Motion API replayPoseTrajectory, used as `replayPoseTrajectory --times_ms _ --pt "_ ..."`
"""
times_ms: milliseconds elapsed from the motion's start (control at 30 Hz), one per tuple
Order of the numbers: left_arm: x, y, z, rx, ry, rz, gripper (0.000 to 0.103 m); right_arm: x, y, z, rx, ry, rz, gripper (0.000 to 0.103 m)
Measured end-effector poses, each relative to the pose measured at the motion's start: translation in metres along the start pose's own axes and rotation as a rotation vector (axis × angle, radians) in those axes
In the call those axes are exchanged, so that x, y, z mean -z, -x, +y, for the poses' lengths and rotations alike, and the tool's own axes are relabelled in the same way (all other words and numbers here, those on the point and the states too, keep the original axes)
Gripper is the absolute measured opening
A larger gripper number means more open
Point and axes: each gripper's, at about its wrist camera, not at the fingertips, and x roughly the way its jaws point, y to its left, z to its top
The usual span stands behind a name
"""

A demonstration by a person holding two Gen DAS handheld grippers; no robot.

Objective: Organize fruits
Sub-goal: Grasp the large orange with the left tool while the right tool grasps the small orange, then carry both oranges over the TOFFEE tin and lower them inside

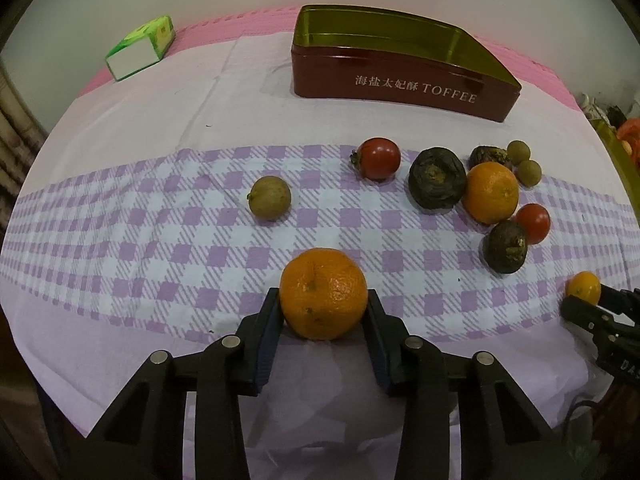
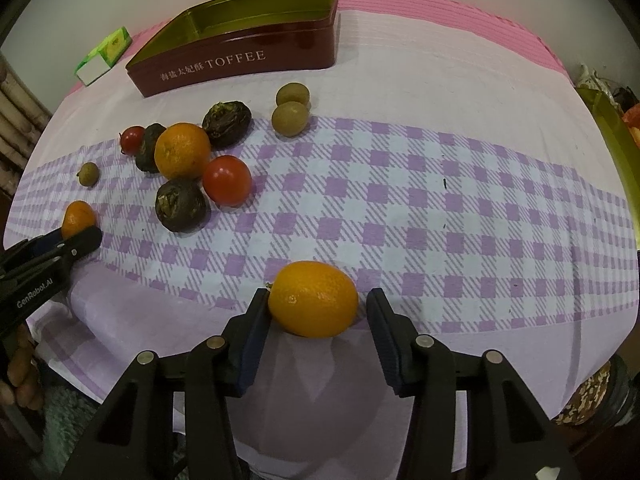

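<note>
Red toffee tin (image 1: 400, 80) stands open at the far edge of the table; from these views nothing shows inside it, though its floor is largely hidden. No fruit is sorted yet, by my judgement.

Left gripper (image 1: 323, 312): pads pressed on both sides of an orange (image 1: 323, 294) near the front edge, the fruit resting on the cloth (image 1: 160, 240). Grasp made, lift not yet begun.

Right gripper (image 2: 316, 312): jaws around a smaller, oval orange fruit (image 2: 313, 299), also near the front edge. The left pad touches it; a gap shows at the right pad, so the grasp is not complete.

Remaining on the checked band of the cloth: a second orange (image 1: 491, 192), two tomatoes (image 1: 379, 159), three dark wrinkled fruits (image 1: 437, 178) and several small greenish-brown ones (image 1: 269, 198), most bunched together in mid-table. A green carton (image 1: 142, 46) sits at the far left corner, apart from the work.

Assessment: task at its start. Both held fruits need carrying to the tin, then all the rest.
</note>
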Motion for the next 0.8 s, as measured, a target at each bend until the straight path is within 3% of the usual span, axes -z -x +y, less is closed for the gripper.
replayPoseTrajectory --times_ms 800 --pt "-0.0014 0.0083 -0.0001 0.006 -0.002 -0.018 0.04 0.0044 0.0019 0.0075 0.002 0.009 -0.017 0.039"
